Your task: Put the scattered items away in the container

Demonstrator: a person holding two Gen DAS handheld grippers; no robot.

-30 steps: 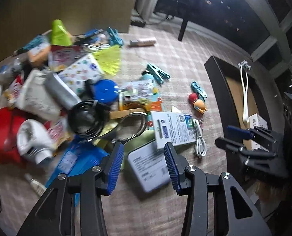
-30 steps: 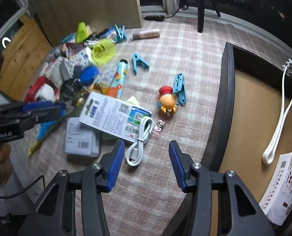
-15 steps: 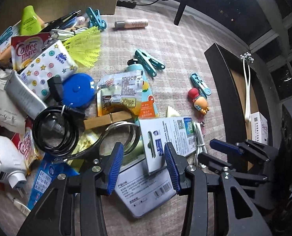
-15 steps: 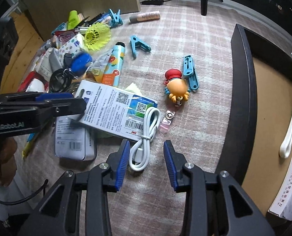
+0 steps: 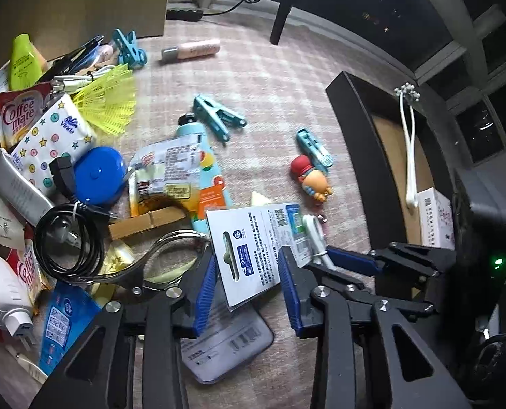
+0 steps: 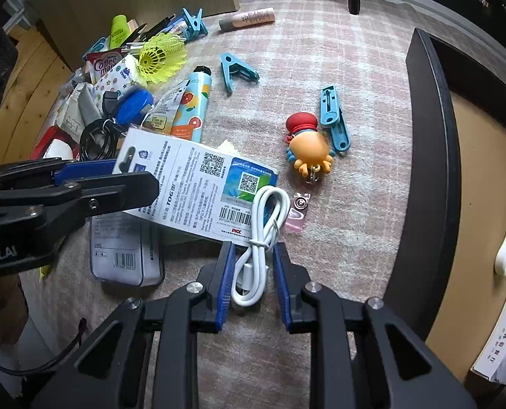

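R wrist: white cable [image 6: 259, 248] btwn claw pads, contact unclear | card [image 6: 198, 184] partly hidden

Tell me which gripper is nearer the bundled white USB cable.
Right. The right gripper straddles the bundled white USB cable, its jaws having just been closing around it. The left gripper sits further off, around the white printed packaging card beside the cable.

The white card package [image 6: 198, 184] is covering part of the grey flat pack [image 6: 123, 252] and the water bottle's [image 6: 193, 102] foot, while the picture's edge is cutting off the white box [image 6: 505, 334] in the container [image 6: 433, 170].
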